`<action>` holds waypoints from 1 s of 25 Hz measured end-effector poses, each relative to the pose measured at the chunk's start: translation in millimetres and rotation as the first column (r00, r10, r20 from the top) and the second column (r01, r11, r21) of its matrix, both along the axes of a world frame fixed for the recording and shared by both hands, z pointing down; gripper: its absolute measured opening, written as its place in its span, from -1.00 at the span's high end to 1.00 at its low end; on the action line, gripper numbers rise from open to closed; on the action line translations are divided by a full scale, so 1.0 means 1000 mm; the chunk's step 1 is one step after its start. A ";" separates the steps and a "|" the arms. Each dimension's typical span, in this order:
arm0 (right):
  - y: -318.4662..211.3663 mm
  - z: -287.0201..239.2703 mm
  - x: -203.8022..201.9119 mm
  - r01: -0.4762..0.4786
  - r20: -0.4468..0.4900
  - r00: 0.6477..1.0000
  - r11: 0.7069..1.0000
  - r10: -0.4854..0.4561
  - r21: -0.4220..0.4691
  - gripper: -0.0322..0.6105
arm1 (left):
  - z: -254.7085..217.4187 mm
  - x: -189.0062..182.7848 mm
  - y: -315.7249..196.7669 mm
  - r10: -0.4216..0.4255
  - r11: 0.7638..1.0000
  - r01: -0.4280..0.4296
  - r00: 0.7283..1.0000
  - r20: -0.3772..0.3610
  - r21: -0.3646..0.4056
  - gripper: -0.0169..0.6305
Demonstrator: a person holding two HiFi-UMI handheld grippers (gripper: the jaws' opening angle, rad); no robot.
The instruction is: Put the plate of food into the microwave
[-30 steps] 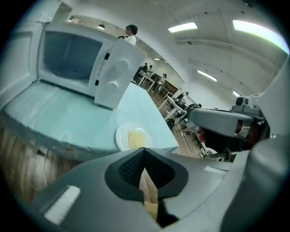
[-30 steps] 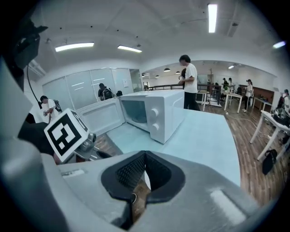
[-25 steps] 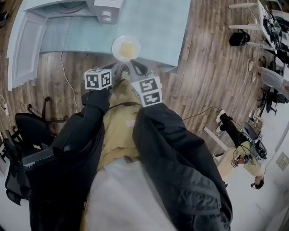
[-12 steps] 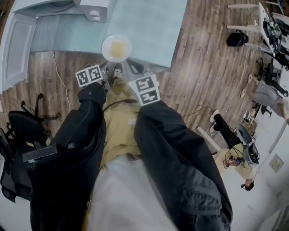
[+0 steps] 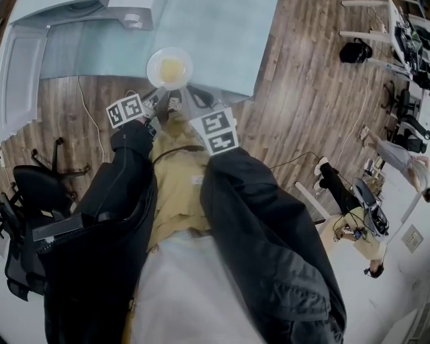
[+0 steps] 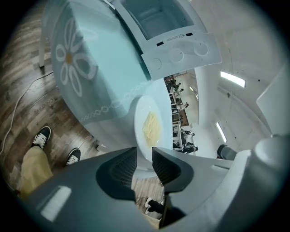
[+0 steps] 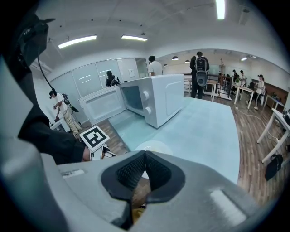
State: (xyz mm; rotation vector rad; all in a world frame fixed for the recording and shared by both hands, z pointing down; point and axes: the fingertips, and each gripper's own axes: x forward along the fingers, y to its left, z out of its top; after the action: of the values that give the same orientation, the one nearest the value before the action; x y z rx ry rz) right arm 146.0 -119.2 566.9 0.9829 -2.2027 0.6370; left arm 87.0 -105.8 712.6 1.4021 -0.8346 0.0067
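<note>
A white plate (image 5: 169, 68) with pale yellow food sits at the near edge of the light blue table (image 5: 222, 40). The white microwave (image 5: 127, 10) stands at the table's far left with its door (image 5: 23, 67) swung open. My left gripper (image 5: 156, 98) is at the plate's near rim. In the left gripper view its jaws (image 6: 144, 164) are opening, with a gap between them and the plate (image 6: 152, 127) just beyond it. My right gripper (image 7: 145, 156) is shut and empty, just short of the plate (image 7: 156, 146); the microwave (image 7: 154, 97) lies further back.
Dark office chairs (image 5: 33, 195) stand on the wooden floor to my left, with a cable (image 5: 87, 114) below the table edge. A person (image 5: 356, 228) sits at the right. Several people (image 7: 199, 68) stand beyond the table.
The view has shifted, so the plate and table sit further left. My left gripper has edged up to the plate's near rim. The right gripper has hardly moved.
</note>
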 end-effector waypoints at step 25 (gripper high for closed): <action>-0.024 -0.015 -0.034 0.107 0.085 0.990 0.992 -0.113 0.069 0.91 | -0.051 -0.047 -0.024 -0.269 0.944 0.310 0.923 -0.277 0.117 0.91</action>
State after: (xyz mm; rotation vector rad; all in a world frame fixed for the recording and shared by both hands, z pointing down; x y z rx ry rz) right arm 111.9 -143.3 552.4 0.8730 -2.3505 0.5721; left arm 40.4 -129.5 662.0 1.3787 -0.8299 -0.4720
